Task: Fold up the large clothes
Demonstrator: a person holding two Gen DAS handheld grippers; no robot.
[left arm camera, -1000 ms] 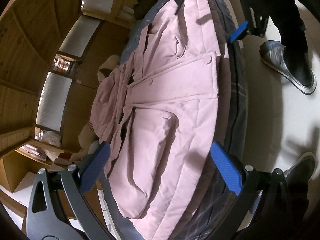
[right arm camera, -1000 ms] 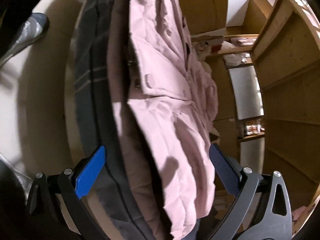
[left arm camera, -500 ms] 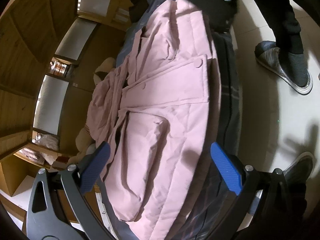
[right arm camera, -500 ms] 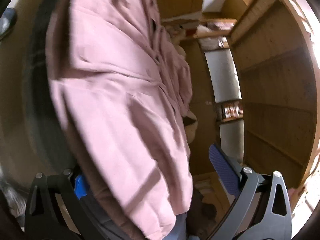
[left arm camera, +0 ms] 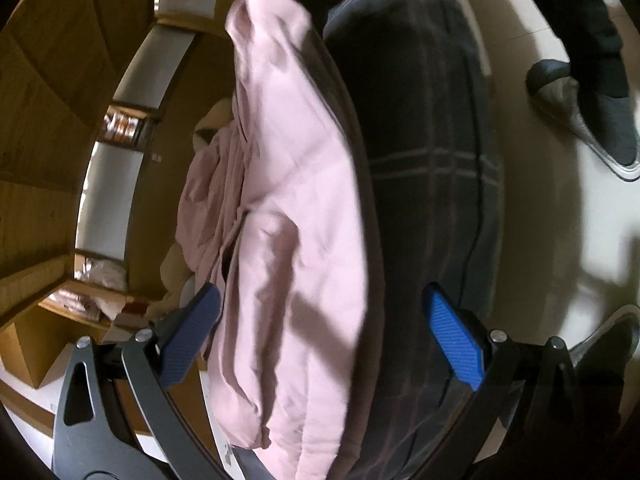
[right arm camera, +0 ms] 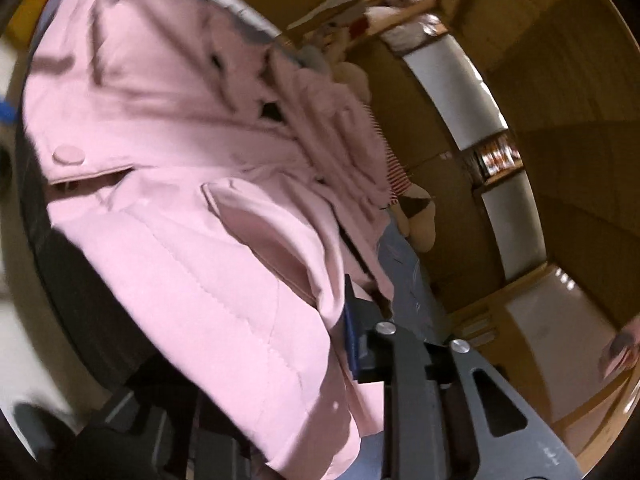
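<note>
Left wrist view: pink padded coat (left arm camera: 292, 216), lying on a dark plaid bed cover (left arm camera: 424, 168), one edge lifted at the top of the view. Left claw (left arm camera: 320, 340): blue pads wide apart, nothing gripped, poised over the coat's near end. Wooden shelving (left arm camera: 48, 128) beyond the coat; a person's slippered foot (left arm camera: 592, 120) on pale floor on the cover's far side.

Right wrist view: same coat (right arm camera: 180, 208). Right claw (right arm camera: 344, 332): jaws closing, coat fabric between them, one blue pad (right arm camera: 349, 332) visible against the fabric. Wooden shelving (right arm camera: 568, 128) beyond the coat.

Both wrist views look down from close above, sharing the pink coat (left arm camera: 296, 208) from opposite ends.
</note>
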